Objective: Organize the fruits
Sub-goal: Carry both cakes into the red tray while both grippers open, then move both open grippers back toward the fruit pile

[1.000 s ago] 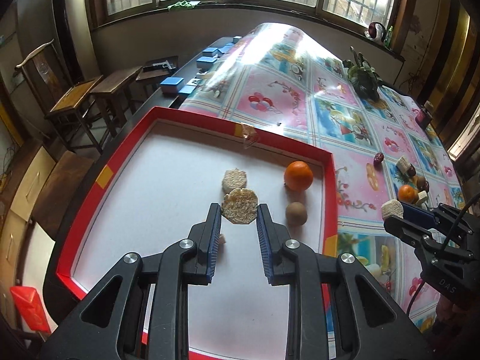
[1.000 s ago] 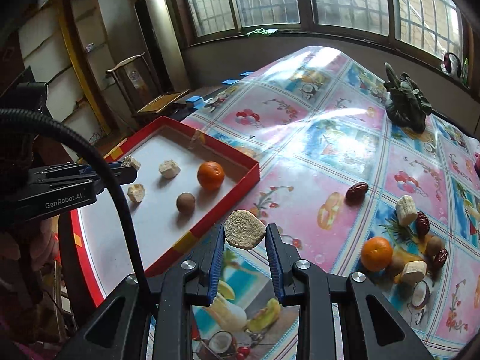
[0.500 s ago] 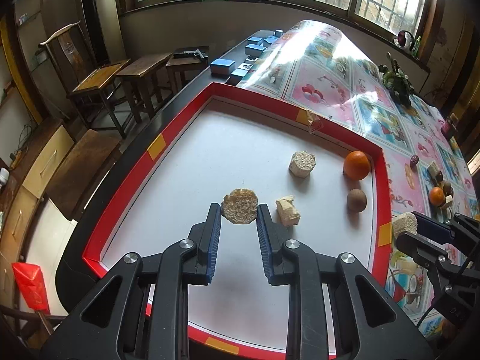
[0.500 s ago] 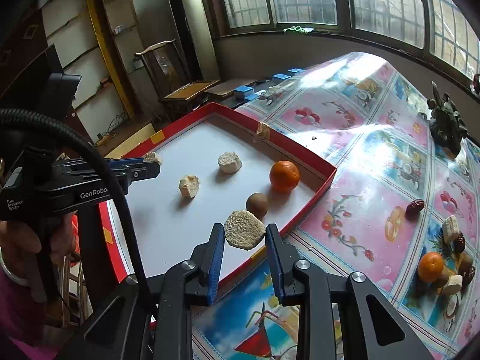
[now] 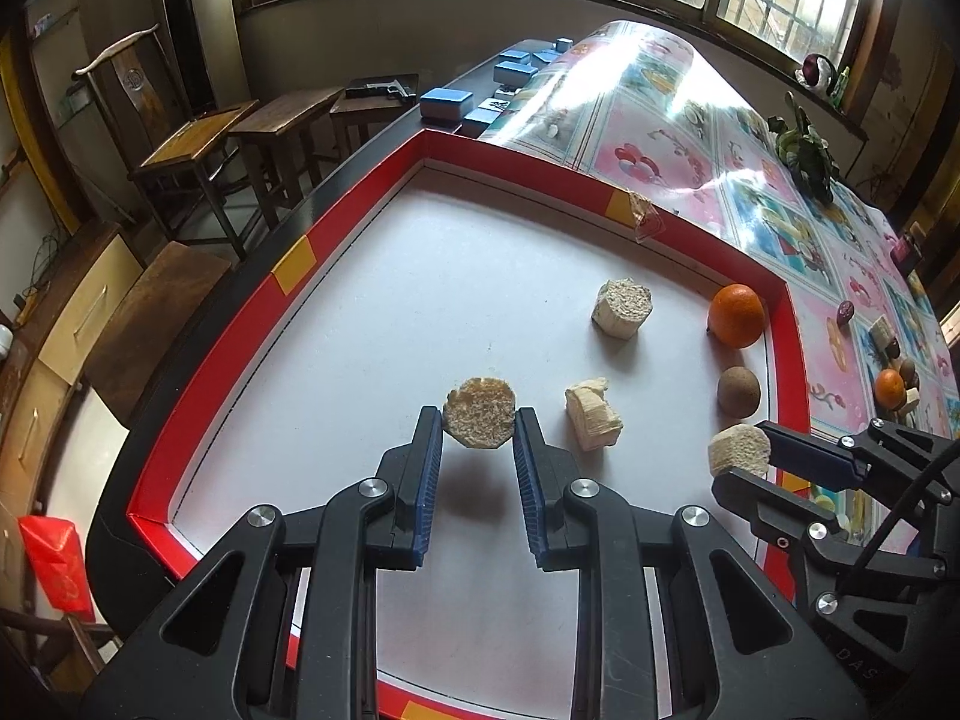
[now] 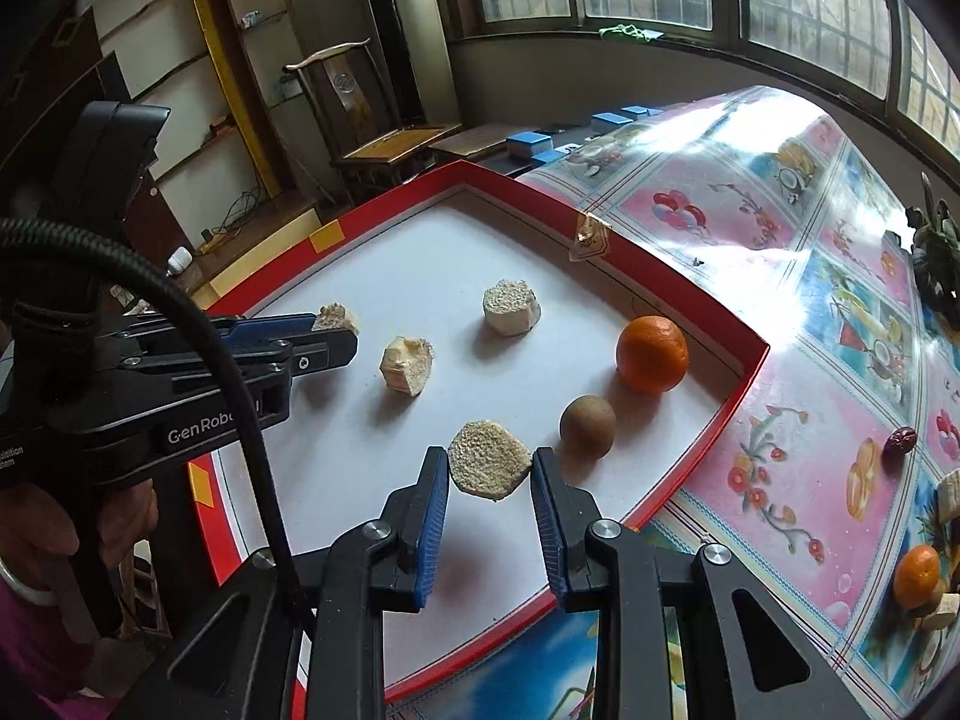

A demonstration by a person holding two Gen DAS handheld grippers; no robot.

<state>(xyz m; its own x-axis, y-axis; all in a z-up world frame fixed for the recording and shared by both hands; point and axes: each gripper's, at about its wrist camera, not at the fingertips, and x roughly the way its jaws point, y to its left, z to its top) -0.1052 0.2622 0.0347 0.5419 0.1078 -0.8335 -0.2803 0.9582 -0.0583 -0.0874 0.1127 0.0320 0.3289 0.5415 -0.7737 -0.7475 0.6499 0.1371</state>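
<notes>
A red-rimmed tray (image 5: 624, 187) with a white floor holds an orange (image 5: 736, 316), a brown round fruit (image 5: 738, 391), a beige cut chunk (image 5: 622, 307) and a broken chunk (image 5: 591, 414). My left gripper (image 5: 478, 417) hovers over the tray's near part, shut on a round beige chunk (image 5: 480, 405). In the right wrist view my right gripper (image 6: 490, 462) is shut on a similar chunk (image 6: 489, 456) above the tray floor, just left of the brown fruit (image 6: 587, 425). Each gripper shows in the other's view, the left gripper (image 6: 339, 330) among them.
A glossy tablecloth with fruit pictures (image 6: 780, 276) lies right of the tray. On it are a red date (image 6: 902, 440) and a heap with another orange (image 6: 916, 576). Blue boxes (image 5: 445, 103) sit beyond the tray. Wooden chairs and stools (image 5: 198, 138) stand left. A hand (image 6: 54, 534) holds the left gripper.
The right gripper carried its chunk leftwards from over the tablecloth to above the tray. The left gripper shifted towards the tray's near left and sank a little. Both grips are unchanged.
</notes>
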